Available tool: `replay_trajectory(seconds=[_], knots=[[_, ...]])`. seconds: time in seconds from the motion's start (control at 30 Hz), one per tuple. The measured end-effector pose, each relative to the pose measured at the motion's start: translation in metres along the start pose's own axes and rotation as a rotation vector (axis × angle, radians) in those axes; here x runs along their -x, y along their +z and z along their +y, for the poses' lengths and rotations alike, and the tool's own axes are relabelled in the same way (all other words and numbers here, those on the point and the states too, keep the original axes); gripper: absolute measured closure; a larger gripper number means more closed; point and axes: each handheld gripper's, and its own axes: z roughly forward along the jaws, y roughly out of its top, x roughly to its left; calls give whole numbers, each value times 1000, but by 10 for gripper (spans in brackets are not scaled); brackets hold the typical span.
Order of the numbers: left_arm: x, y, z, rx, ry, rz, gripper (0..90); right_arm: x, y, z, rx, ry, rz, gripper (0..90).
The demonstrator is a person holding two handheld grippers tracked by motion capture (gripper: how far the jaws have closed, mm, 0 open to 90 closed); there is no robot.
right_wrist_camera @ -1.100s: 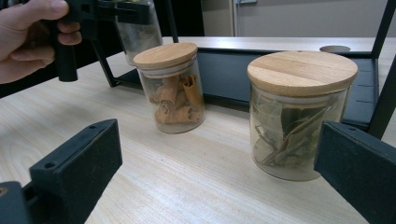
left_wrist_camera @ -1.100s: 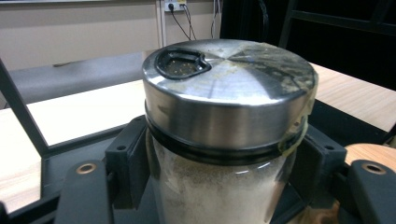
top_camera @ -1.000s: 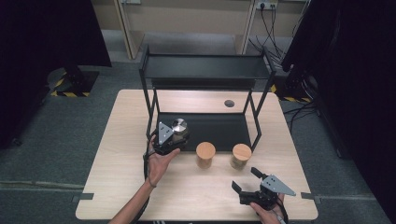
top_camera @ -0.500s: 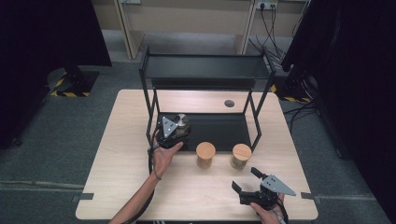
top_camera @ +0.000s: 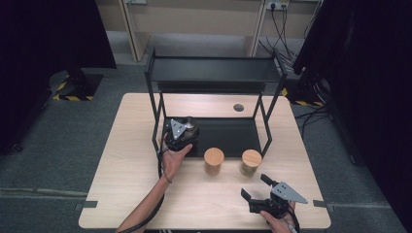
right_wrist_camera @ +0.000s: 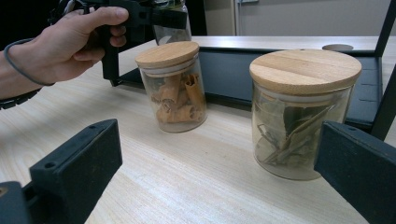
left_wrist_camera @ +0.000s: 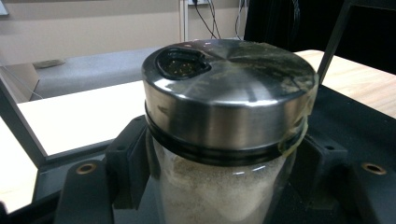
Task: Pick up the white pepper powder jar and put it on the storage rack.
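- Left gripper [top_camera: 183, 130] clamped round steel-lidded shaker jar [left_wrist_camera: 224, 135] at black rack's [top_camera: 214, 70] lower shelf edge; jar base cut off.
- Right gripper [top_camera: 257, 190] jaws spread, empty, near two wood-lidded jars [right_wrist_camera: 299, 112].

Black claws [top_camera: 257, 187], grey three-cornered plates on top (screw holes in jaws); dark band on left wrist [right_wrist_camera: 14, 74].

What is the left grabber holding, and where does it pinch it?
The left gripper holds a glass shaker jar with a shiny steel lid, pinched around its glass body below the lid.
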Motion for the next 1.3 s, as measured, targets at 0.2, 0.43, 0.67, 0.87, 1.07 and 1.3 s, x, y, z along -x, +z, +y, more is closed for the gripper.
replay_trajectory(seconds=[0.2, 0.43, 0.67, 0.87, 1.07, 1.3], knots=[[1, 7, -1, -5, -3, 15, 309, 0, 0, 0, 1, 1, 1, 12], [-1, 12, -5, -20, -11, 35, 309, 0, 0, 0, 0, 1, 4, 12], [-2, 15, -9, -28, -24, 49, 309, 1, 0, 0, 1, 3, 4, 12], [-1, 15, -12, -23, -22, 52, 308, 1, 0, 0, 1, 2, 4, 12], [-1, 12, -14, -9, -54, 55, 260, 1, 0, 0, 3, 2, 3, 12], [4, 0, -7, -14, -62, 51, 109, 0, 0, 0, 3, 0, 5, 12]])
